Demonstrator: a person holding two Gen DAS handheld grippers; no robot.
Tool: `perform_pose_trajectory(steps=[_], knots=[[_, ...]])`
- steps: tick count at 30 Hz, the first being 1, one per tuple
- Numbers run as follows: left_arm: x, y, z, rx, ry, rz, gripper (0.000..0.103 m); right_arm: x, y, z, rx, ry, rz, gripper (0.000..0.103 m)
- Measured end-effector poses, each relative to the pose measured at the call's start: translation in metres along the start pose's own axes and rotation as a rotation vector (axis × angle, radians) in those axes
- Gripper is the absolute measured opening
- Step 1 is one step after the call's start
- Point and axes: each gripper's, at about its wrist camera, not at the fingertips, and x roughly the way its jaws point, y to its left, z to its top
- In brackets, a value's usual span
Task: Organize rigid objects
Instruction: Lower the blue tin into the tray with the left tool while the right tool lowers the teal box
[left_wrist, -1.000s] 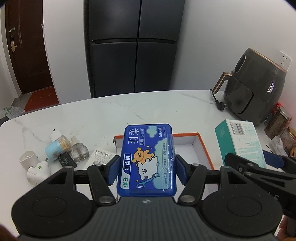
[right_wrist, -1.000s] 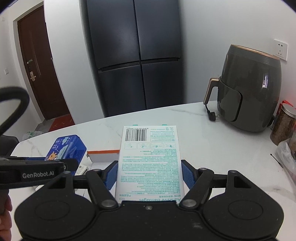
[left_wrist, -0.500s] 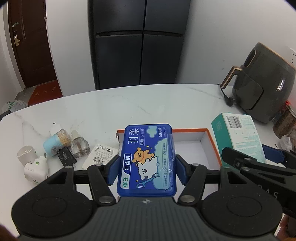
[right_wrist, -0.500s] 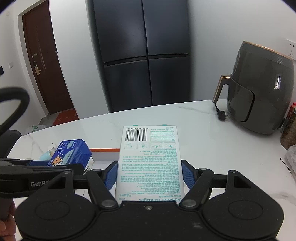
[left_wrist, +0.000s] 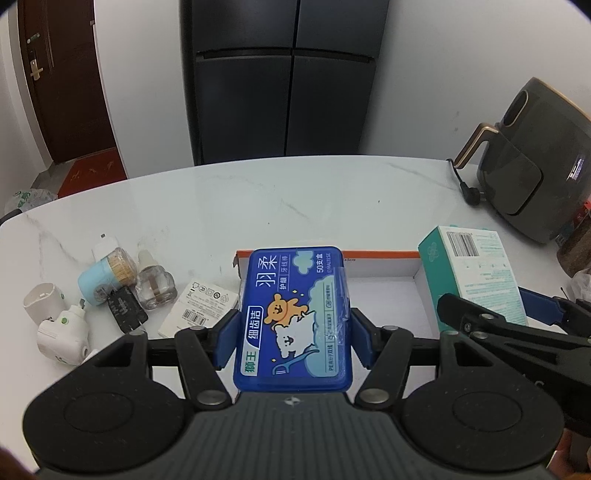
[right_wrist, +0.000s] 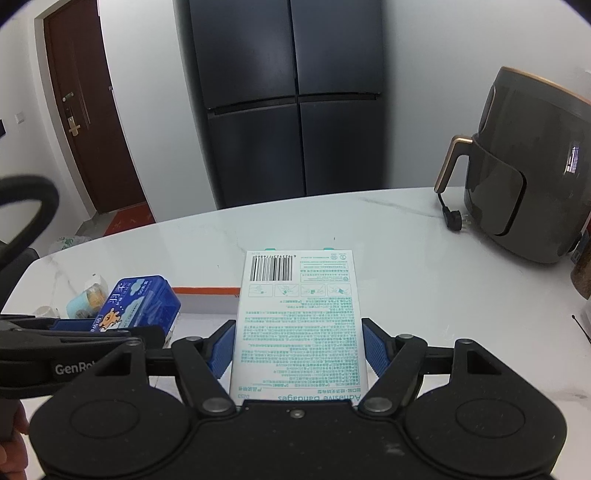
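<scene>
- Blue floss-pick case (left_wrist: 293, 317) sits clamped between the blue pads of the left gripper (left_wrist: 291, 341), flat, label up, sticking out forward past the fingertips.
- Left gripper hangs over the near left part of the orange-rimmed white tray (left_wrist: 384, 256), so the case covers the tray's left corner.
- Right gripper (right_wrist: 298, 349) is squeezing the white-and-teal bandage box (right_wrist: 301, 317) by its long sides, barcode end pointing away.
- From the left wrist view, that box is over the tray's right edge.
- Small bottles and plug-in bits (left_wrist: 122, 280) lie in a cluster on the marble table (left_wrist: 295, 199), left of the tray.
- Air fryer (right_wrist: 532, 166) stands far right.
</scene>
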Motion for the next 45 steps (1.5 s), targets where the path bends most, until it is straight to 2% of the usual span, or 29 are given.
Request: perform_pose_trajectory(steps=[16,23,28,32,37,39,40,45], knots=[[0.021,0.007,0.001,-0.020,0.038,0.013,0.063,0.028,-0.001,0.000,-0.017,0.049,-0.005,0.084],[0.036,0.014,0.002,-0.027,0.065,0.018,0.063,0.054,0.004,-0.004,-0.040,0.088,-0.006,0.084],[0.050,0.014,0.005,-0.025,0.077,0.010,0.063,0.069,0.006,-0.003,-0.080,0.056,-0.016,0.084],[0.058,0.012,0.007,-0.019,0.084,-0.003,0.063,0.062,0.001,-0.001,-0.077,0.035,-0.021,0.085],[0.066,0.006,0.007,-0.013,0.106,-0.056,0.063,0.037,-0.008,0.002,-0.027,0.004,-0.035,0.086],[0.069,0.003,0.007,-0.013,0.122,-0.096,0.070,0.027,-0.008,0.002,-0.024,-0.016,-0.058,0.088],[0.068,0.002,0.006,-0.010,0.126,-0.100,0.082,0.024,-0.008,0.002,-0.025,-0.020,-0.065,0.088],[0.053,0.003,0.002,0.006,0.102,-0.095,0.090,0.010,-0.010,0.000,0.005,-0.021,-0.079,0.088]])
